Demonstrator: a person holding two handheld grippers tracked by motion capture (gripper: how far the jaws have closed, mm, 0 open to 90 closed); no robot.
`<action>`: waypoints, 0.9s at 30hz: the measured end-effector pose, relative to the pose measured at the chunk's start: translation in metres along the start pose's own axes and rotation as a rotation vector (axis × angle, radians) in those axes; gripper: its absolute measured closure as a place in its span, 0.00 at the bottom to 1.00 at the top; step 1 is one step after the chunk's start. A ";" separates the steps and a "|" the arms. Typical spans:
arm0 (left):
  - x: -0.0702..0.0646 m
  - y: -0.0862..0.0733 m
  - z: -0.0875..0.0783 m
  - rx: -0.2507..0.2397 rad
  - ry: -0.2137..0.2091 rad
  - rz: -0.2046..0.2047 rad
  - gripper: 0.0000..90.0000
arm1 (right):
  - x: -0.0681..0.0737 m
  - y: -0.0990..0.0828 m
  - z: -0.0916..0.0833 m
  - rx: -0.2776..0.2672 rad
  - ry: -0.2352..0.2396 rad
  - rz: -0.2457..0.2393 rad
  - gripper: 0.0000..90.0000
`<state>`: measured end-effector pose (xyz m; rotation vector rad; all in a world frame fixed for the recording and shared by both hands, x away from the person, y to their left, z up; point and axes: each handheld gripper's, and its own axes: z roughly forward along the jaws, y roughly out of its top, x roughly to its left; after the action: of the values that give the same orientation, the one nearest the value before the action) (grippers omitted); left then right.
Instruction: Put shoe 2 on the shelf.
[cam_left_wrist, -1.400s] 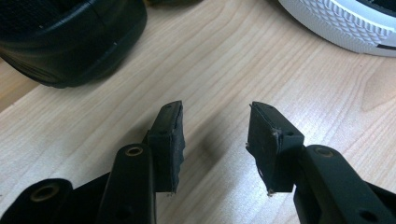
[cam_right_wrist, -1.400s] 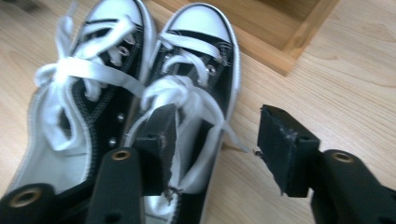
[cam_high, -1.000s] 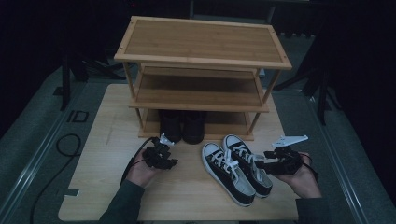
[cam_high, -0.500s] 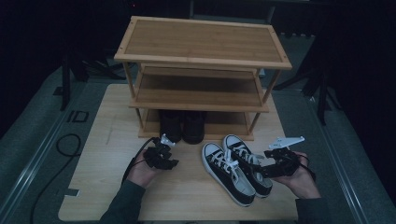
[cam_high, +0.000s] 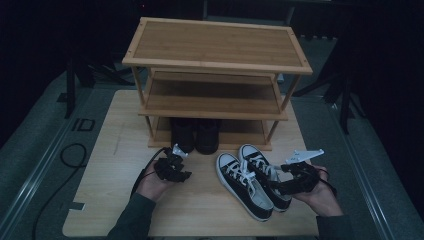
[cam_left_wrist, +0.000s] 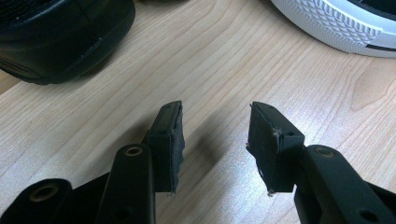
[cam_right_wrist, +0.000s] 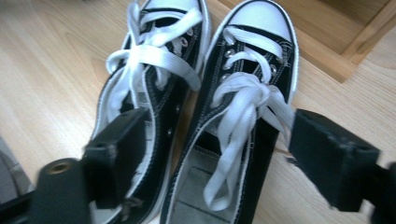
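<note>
Right gripper (cam_right_wrist: 210, 154) spread wide astride sneaker (cam_right_wrist: 243, 116), seemingly untouched.

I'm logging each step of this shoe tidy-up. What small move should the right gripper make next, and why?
Probably lower the right gripper and close on the right-hand sneaker: its jaws, just opened, straddle the shoe's collar without pressing it.

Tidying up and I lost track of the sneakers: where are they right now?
In the high view, the sneakers sit side by side on the table, right of centre, just in front of the wooden rack, beside the right tongs.
</note>
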<state>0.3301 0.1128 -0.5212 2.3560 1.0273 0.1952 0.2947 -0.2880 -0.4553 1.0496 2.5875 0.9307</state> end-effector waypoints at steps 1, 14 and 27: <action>0.000 0.000 0.000 0.001 0.000 0.001 0.62 | 0.000 0.000 -0.001 -0.002 -0.002 -0.001 0.26; 0.000 0.000 -0.001 -0.006 0.001 -0.004 0.62 | 0.006 -0.003 -0.003 0.009 0.026 -0.011 0.45; 0.001 -0.001 -0.001 -0.002 0.002 -0.002 0.62 | 0.015 -0.005 0.005 0.035 0.043 -0.025 0.51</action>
<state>0.3301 0.1140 -0.5211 2.3536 1.0300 0.1978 0.2828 -0.2779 -0.4611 1.0139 2.6548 0.9146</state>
